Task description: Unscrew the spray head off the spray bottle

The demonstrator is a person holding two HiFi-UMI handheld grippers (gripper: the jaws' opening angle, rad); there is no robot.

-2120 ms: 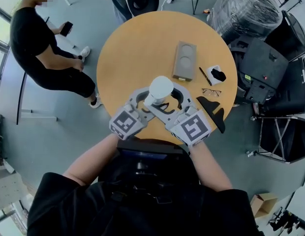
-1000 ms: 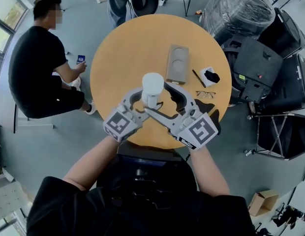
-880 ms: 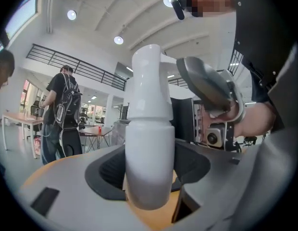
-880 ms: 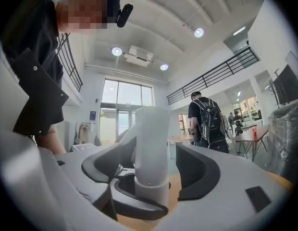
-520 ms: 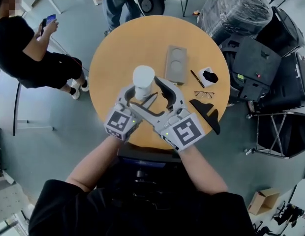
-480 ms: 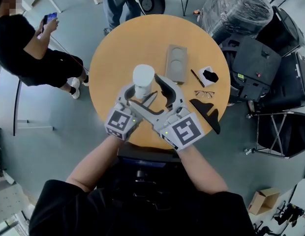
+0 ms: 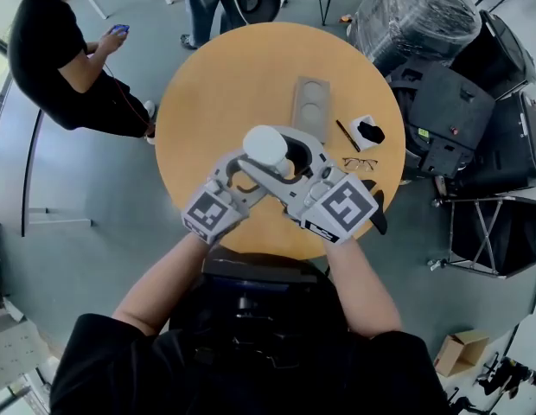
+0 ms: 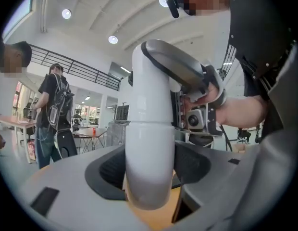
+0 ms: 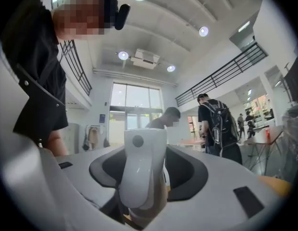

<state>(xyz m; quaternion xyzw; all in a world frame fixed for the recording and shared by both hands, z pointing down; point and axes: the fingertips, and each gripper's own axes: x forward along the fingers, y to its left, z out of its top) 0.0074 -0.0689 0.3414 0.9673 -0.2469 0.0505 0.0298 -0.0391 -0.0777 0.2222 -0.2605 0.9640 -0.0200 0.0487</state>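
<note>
I hold a white spray bottle (image 7: 266, 145) up above the round wooden table (image 7: 216, 85). My left gripper (image 7: 249, 173) is shut on the bottle's body (image 8: 148, 148), and both dark pads press its sides. The right gripper (image 7: 278, 157) comes in from the right at the top. Its jaws have just been closing, and the spray head (image 9: 142, 170), nozzle hole facing the camera, now sits pinched between its pads. In the left gripper view the trigger part of the head (image 8: 174, 67) curves toward the right gripper's camera housing (image 8: 197, 120).
On the table lie a grey tray with two round hollows (image 7: 309, 102), a pen (image 7: 344, 135), glasses (image 7: 361, 162), a white card with a black item (image 7: 370, 131) and a black piece at the edge (image 7: 378, 211). A person (image 7: 65, 54) stands at the left; black cases (image 7: 458, 102) stand at the right.
The right gripper's jaws have narrowed onto the spray head and its hand has shifted right and up. The bottle's top sits further right. The bystander has moved up-left.
</note>
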